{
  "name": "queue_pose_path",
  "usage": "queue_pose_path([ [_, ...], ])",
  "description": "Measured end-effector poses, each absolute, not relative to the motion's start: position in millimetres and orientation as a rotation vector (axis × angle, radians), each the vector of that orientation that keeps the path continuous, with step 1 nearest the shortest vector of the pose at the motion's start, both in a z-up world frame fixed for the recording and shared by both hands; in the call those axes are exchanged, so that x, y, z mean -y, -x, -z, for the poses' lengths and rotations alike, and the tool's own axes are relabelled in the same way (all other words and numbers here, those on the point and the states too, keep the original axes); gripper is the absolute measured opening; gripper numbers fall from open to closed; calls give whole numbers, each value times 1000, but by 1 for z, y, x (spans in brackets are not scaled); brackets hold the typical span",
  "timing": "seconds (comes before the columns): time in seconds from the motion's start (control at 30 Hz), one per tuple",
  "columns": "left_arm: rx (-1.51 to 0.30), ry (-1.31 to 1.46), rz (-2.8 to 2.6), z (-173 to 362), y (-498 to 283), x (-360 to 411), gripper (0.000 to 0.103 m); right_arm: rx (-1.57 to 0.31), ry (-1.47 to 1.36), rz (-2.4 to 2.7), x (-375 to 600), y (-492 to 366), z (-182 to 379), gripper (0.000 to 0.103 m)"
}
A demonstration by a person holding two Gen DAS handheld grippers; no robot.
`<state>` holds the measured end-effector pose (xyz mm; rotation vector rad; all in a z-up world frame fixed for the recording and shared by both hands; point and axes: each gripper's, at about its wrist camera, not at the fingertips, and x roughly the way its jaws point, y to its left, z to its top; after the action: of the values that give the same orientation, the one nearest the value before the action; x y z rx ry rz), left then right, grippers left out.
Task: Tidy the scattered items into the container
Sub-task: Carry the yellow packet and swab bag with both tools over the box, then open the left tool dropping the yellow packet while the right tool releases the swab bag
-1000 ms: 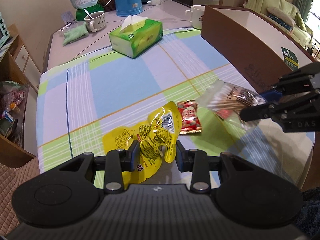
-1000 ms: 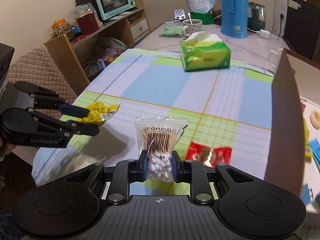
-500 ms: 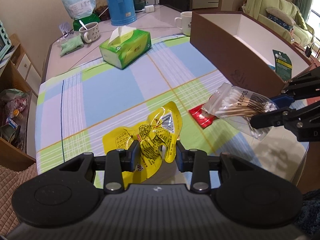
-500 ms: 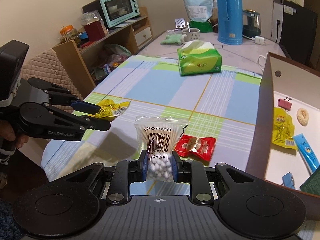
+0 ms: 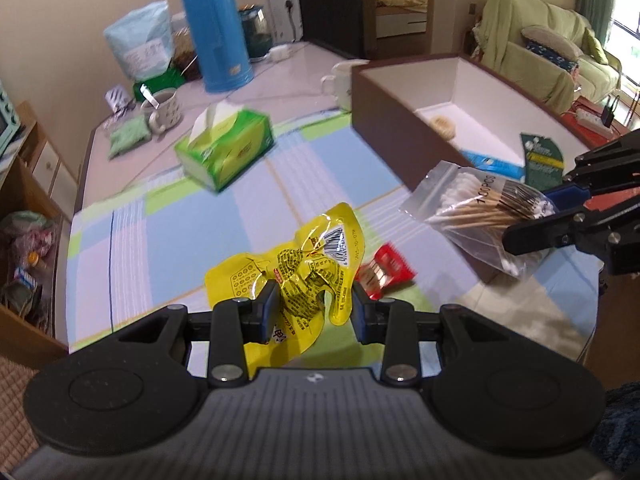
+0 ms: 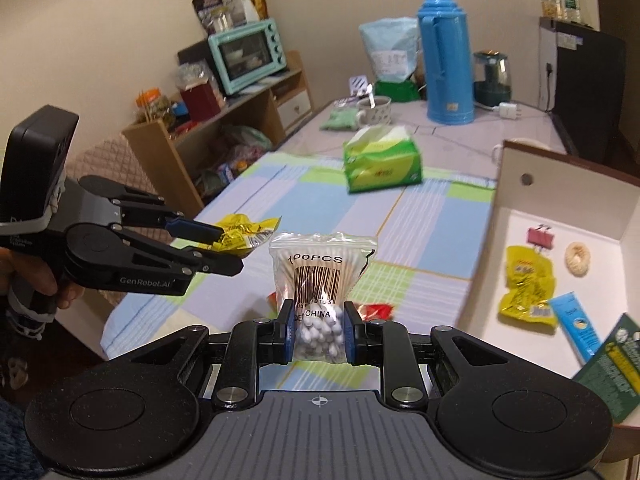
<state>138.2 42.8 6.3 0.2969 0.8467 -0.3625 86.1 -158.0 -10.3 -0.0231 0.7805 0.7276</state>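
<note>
My left gripper (image 5: 313,312) is shut on a crumpled yellow packet (image 5: 304,268), held above the checked tablecloth. My right gripper (image 6: 318,336) is shut on a clear bag of cotton swabs (image 6: 322,276), lifted near the box's left wall. Across the views, the left gripper (image 6: 230,250) holds the yellow packet (image 6: 244,230), and the right gripper (image 5: 540,220) holds the swab bag (image 5: 476,210). A red packet (image 5: 384,270) lies on the cloth between them. The brown box (image 6: 532,208) with a white inside holds a yellow packet (image 6: 528,284), a blue tube (image 6: 576,326), a clip and a ring.
A green tissue box (image 5: 224,150) stands mid-table. Behind it are a blue thermos (image 5: 216,28), mugs (image 5: 162,110) and a blue-white bag (image 5: 142,46). A shelf with a mint oven (image 6: 248,54) stands left of the table. A person's hand (image 6: 48,280) grips the left tool.
Both grippers have risen with their loads and shifted toward the box, so more of its inside shows. The red packet stays on the cloth.
</note>
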Motion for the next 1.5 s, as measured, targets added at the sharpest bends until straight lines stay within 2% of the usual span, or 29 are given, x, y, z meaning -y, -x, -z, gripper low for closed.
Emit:
queue_pose_path([
  [0.67,-688,-489,668,-39,-180,115,31,-722,-75,-455,309,-119,-27,22],
  [1.03,-725,-593,806,-15,-197,167,31,-740,-102,-397,343,-138,-22,22],
  [1.5,-823,-740,887,29,-227,197,32,-800,-94,-373,353,-173,-3,22],
])
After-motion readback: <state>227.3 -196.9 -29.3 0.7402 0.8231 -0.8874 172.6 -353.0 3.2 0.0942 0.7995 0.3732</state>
